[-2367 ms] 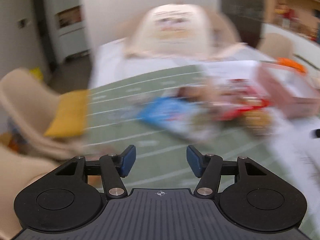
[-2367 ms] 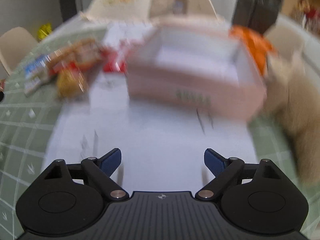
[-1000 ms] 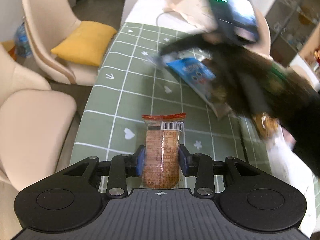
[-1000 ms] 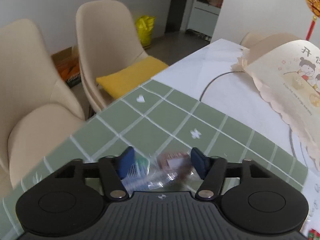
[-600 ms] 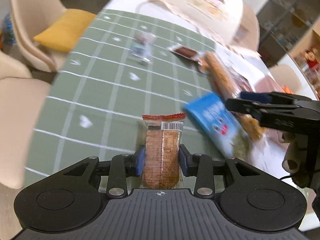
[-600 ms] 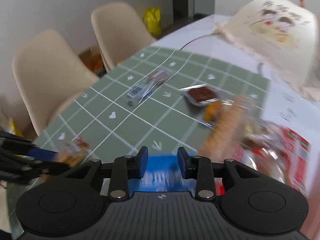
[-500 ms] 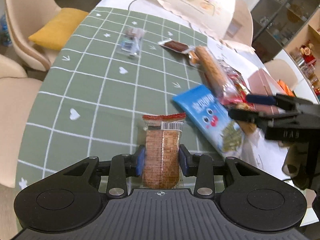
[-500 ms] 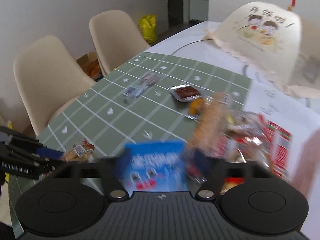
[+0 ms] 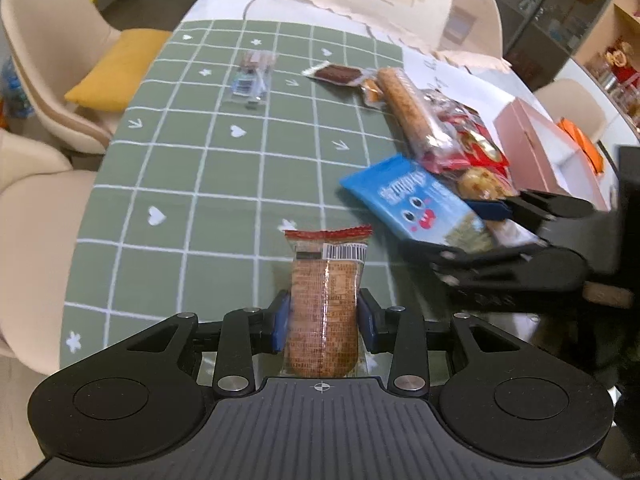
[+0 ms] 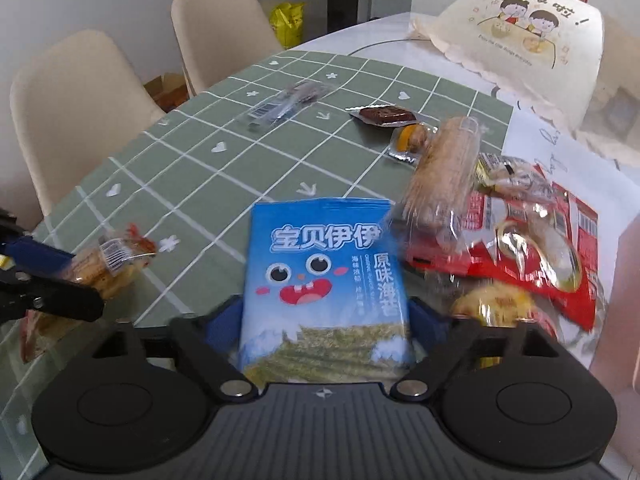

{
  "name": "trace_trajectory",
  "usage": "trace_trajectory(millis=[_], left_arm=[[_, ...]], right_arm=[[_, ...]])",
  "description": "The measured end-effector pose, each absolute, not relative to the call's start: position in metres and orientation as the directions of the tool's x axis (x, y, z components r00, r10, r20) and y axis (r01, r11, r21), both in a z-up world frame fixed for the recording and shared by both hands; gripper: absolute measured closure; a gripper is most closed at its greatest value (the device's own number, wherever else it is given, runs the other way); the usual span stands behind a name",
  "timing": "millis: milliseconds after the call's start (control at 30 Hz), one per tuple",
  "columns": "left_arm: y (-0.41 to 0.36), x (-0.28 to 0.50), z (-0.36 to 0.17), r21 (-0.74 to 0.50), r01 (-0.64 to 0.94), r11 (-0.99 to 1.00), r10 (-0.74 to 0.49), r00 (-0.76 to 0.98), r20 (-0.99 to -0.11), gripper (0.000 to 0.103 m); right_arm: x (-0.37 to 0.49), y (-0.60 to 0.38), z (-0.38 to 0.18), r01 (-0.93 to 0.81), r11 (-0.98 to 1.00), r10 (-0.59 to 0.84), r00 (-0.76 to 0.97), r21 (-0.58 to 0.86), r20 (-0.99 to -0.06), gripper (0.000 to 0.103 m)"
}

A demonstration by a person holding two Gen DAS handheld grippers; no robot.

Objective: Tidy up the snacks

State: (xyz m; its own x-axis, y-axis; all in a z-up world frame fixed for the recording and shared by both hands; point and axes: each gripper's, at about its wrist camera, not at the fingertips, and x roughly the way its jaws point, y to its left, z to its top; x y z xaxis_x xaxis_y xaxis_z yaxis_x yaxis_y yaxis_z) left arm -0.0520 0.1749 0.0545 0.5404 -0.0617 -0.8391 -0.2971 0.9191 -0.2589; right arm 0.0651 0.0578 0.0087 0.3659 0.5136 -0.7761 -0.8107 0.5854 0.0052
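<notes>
1. The left gripper (image 9: 323, 322) grasps a clear-wrapped brown biscuit pack with a red top seal (image 9: 325, 296), its blue pads pressed on both sides, held above the green checked tablecloth (image 9: 192, 184).
2. The right gripper (image 10: 326, 322) has the blue seaweed snack bag with a cartoon face (image 10: 326, 276) between its fingers; whether the pads press it I cannot tell.
3. A long wrapped cracker roll (image 10: 444, 168) and red packets (image 10: 552, 248) lie just beside the bag.
4. A pink cardboard box (image 9: 536, 136) stands beyond them.

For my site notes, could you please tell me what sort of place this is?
Probably a home dining room: cream shell chairs around a table with a green checked tablecloth, and a dome-shaped fabric food cover.
</notes>
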Motion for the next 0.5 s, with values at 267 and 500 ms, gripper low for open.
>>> trace_trajectory(millis=[267, 500], left_arm=[[0.115, -0.04, 0.053, -0.296, -0.124, 0.947, -0.191, 0.522, -0.832, 0.063], [0.039, -0.031, 0.056, -0.298, 0.077, 0.951, -0.297, 0.486, -0.822, 0.063]], right_arm=[[0.008, -0.052, 0.062, -0.777, 0.626, 0.492, 0.451, -0.057, -0.744, 0.025], [-0.007, -0.146, 0.09, -0.628, 0.753, 0.318, 0.607, -0.195, -0.729, 0.025]])
